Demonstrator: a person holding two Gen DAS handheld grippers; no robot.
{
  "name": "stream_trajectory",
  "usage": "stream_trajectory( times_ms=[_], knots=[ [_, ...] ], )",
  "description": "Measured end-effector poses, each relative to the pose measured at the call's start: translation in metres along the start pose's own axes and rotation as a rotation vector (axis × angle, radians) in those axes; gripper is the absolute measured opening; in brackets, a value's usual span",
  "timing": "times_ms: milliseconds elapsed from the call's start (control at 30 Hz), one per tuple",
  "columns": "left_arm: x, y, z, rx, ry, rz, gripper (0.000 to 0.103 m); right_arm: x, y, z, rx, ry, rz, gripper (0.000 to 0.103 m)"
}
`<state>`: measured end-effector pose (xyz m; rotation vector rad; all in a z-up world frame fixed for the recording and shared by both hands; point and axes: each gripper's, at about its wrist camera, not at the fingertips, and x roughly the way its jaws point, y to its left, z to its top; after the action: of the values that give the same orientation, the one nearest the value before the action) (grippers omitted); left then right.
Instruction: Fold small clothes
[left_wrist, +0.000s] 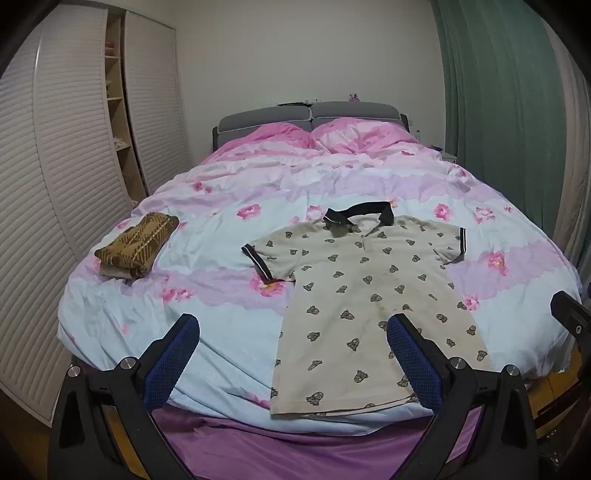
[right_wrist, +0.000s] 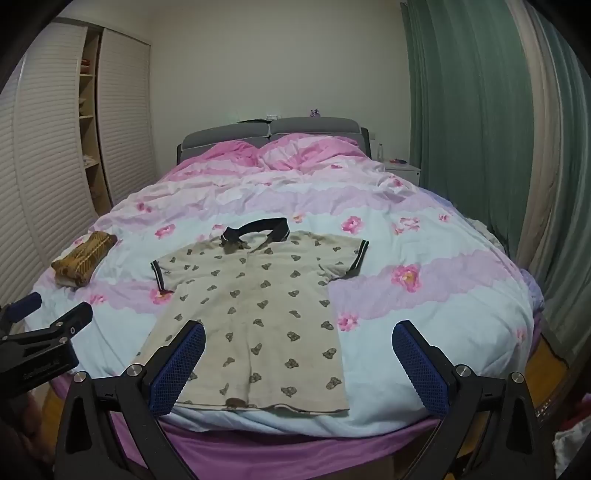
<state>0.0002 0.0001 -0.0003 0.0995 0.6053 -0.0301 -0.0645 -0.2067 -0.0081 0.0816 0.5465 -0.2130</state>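
A small beige polo shirt (left_wrist: 365, 299) with a dark bear print and a black collar lies spread flat, face up, near the foot of the bed; it also shows in the right wrist view (right_wrist: 258, 314). A folded brown patterned garment (left_wrist: 136, 245) lies at the bed's left edge, also in the right wrist view (right_wrist: 83, 260). My left gripper (left_wrist: 293, 350) is open and empty, above the foot of the bed, left of the shirt's hem. My right gripper (right_wrist: 299, 354) is open and empty above the shirt's lower right part. The left gripper also shows in the right wrist view (right_wrist: 40, 321).
The bed has a floral pink, white and blue duvet (left_wrist: 221, 236) and a purple sheet (left_wrist: 295, 446) at the foot. Louvred wardrobe doors (left_wrist: 55, 166) stand at the left, green curtains (right_wrist: 480, 129) at the right, a white nightstand (right_wrist: 404, 171) by the grey headboard (right_wrist: 269, 133).
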Motion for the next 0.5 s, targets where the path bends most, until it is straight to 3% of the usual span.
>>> stream_trajectory(
  times_ms=[500],
  knots=[
    [-0.002,-0.003,-0.011,0.004,-0.005,0.013,0.103,-0.005,-0.002,0.014,0.017,-0.004,-0.007,0.102]
  ],
)
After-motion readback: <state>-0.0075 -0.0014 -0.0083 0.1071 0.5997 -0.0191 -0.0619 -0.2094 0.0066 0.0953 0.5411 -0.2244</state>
